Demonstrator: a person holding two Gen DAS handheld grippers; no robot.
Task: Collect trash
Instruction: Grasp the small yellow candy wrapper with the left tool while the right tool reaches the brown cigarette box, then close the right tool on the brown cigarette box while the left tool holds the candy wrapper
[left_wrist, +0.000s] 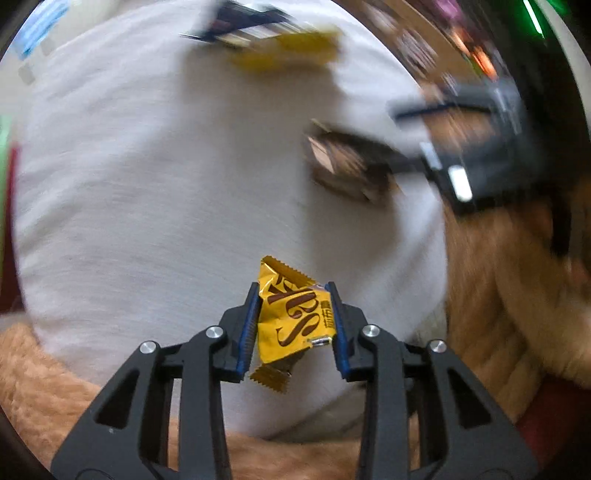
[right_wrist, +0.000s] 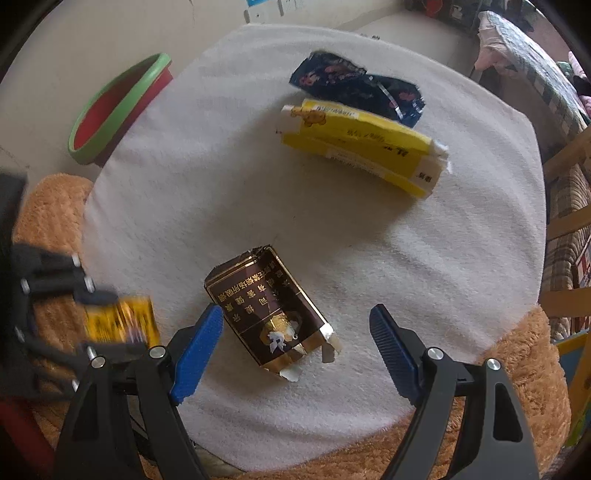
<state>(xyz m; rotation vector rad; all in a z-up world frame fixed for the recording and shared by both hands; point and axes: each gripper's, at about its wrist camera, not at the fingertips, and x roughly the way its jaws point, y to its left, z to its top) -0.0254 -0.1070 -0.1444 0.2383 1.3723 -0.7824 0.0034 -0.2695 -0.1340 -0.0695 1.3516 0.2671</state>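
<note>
Yellow foil catches the eye first: a small candy wrapper (left_wrist: 291, 317), crinkled and printed in brown, is clamped between the blue-padded fingers of the left gripper (left_wrist: 294, 326), lifted off the white towel (left_wrist: 147, 184) behind it. In the right wrist view that same gripper (right_wrist: 107, 321) shows as a blur at the left edge, the wrapper (right_wrist: 122, 323) a yellow smear in its grip, over the tan fleece (right_wrist: 55, 214) that sticks out from under the towel (right_wrist: 221, 184).

The right gripper (right_wrist: 297, 350) has its fingers spread wide apart, holding nothing. Between them, nearer the left finger, lies a torn dark brown cigarette pack (right_wrist: 273, 310) with gold print, flat on the towel. Well beyond the fingertips, a flattened yellow carton (right_wrist: 362, 147) lies across the towel, and just past it, touching or overlapping its far edge, a dark blue flowered wrapper (right_wrist: 354, 86). Off to the upper left of the fingers, beside the towel's edge, stands a red bin with a green rim (right_wrist: 114, 110), tilted in the fisheye.

From the left wrist, the right gripper (left_wrist: 465, 155) is blurred at the right, near the brown pack (left_wrist: 347, 166).
</note>
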